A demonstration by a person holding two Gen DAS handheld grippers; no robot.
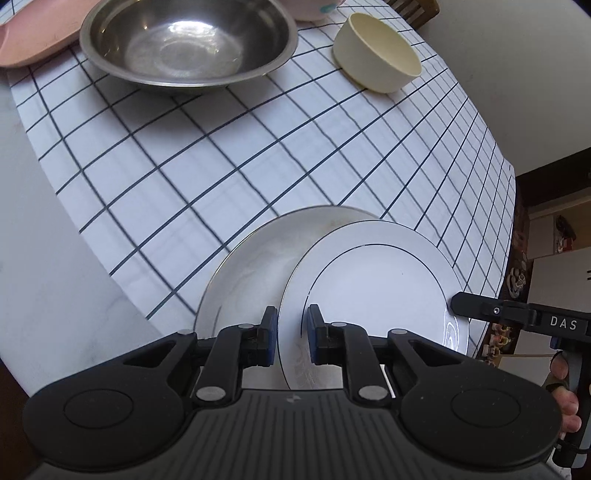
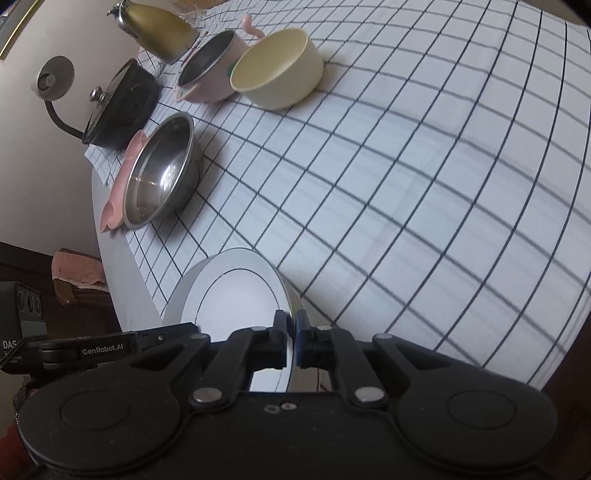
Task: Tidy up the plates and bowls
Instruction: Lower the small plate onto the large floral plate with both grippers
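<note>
A white plate with a thin dark ring (image 1: 380, 291) lies tilted over a second white plate (image 1: 251, 269) near the table's front edge. My left gripper (image 1: 292, 334) straddles the ringed plate's near rim with a gap on each side, so it is open. My right gripper (image 2: 290, 341) is shut on the opposite rim of the ringed plate (image 2: 236, 295); the right gripper also shows in the left wrist view (image 1: 458, 302). A steel bowl (image 1: 188, 40) and a cream bowl (image 1: 376, 51) stand at the far side.
A checked cloth (image 1: 229, 155) covers the table. A pink tray (image 1: 29, 44) lies behind the steel bowl. In the right wrist view stand a pink pot (image 2: 212, 66), a black lidded pot (image 2: 118, 107) and a gold kettle (image 2: 159, 29).
</note>
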